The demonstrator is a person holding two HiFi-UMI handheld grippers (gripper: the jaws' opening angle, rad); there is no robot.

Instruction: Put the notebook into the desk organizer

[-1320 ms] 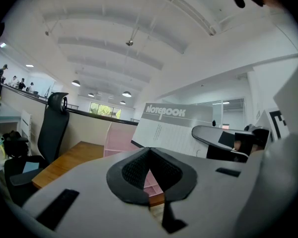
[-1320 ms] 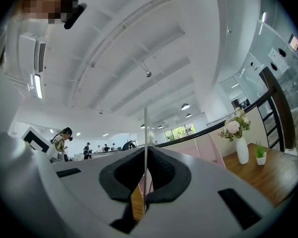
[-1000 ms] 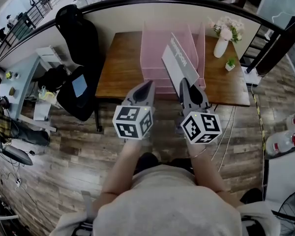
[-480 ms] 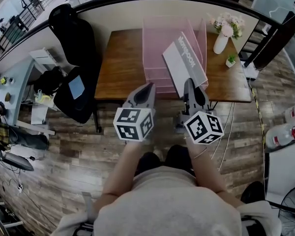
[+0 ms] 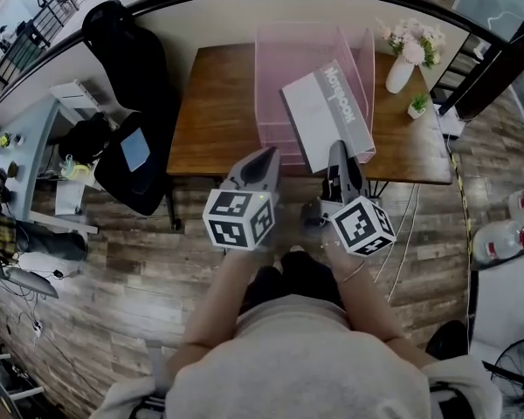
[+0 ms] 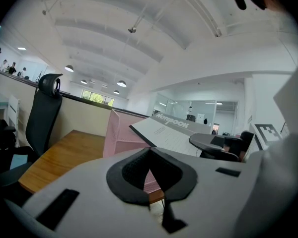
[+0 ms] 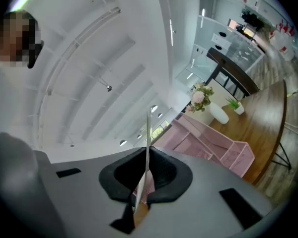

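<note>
Notebook (image 5: 327,116) hidden: near edge sits behind right gripper (image 5: 341,154); right gripper view gives only a thin edge-on sliver.
Axis: long side runs away from person, leaning left; cover faces head cam.
Look: white cover, grey title band along right side.
Where: over front-right of pink desk organizer (image 5: 279,59) on wood desk (image 5: 211,112).
R claw: clamped on Notebook's near edge.
L claw: left gripper (image 5: 264,155), jaws together, nothing btwn.

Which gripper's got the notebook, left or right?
The right gripper: its fingers clamp the near edge of the notebook, tilted over the pink desk organizer. The left gripper holds nothing.
</note>
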